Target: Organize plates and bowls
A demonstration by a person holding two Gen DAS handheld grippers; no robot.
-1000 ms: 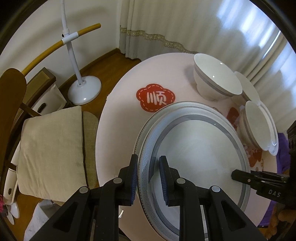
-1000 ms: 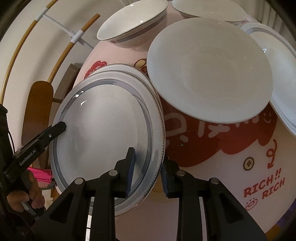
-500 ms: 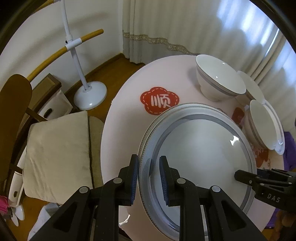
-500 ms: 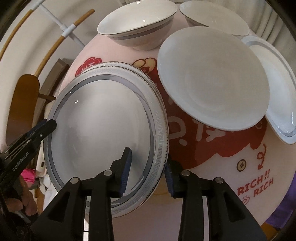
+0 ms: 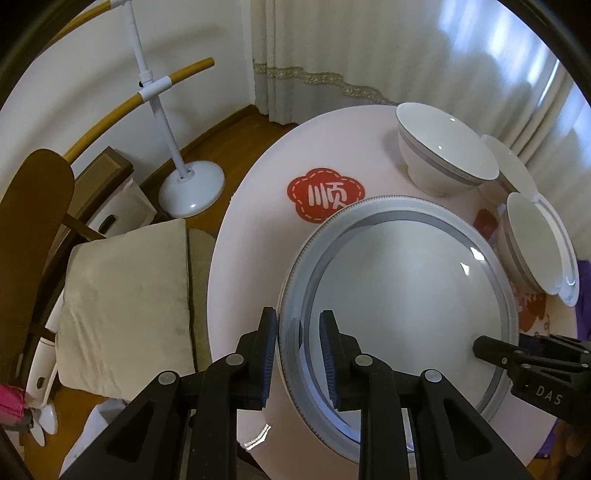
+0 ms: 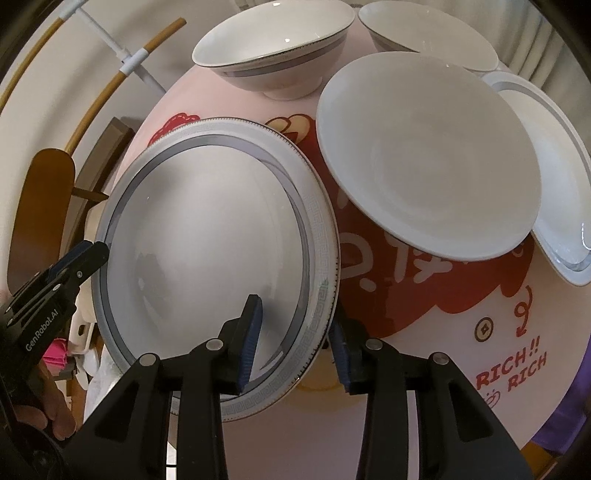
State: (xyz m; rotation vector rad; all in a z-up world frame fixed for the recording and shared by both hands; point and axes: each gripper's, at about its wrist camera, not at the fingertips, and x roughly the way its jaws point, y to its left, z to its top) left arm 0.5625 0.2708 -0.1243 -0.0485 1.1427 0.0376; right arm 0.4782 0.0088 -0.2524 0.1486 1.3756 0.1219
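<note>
A large plate [image 5: 406, 295] with a grey key-pattern rim lies near the front of the round pink table [image 5: 258, 229]. A second rim shows just under its near edge. My left gripper [image 5: 297, 350] straddles the plate's left rim; its jaws are opening, with a thin gap at the pads. In the right wrist view my right gripper [image 6: 295, 343] straddles the opposite rim of the plate [image 6: 207, 240]. Its jaws have been opening and stand clear of the rim. A grey-banded bowl [image 6: 273, 48] stands behind the plate, and a plain white dish [image 6: 424, 158] is to the right.
A grey-rimmed plate [image 6: 546, 184] lies partly under the white dish, and another bowl [image 6: 424, 33] sits at the back. Left of the table are a cushioned chair [image 5: 125, 302] and a white floor stand [image 5: 192, 188]. Curtains hang behind. A hand [image 6: 37, 417] holds the left gripper.
My right gripper's jaws have spread apart and let go of the plate's rim. The left jaws have widened only slightly. Both wrist views have tilted a little.
</note>
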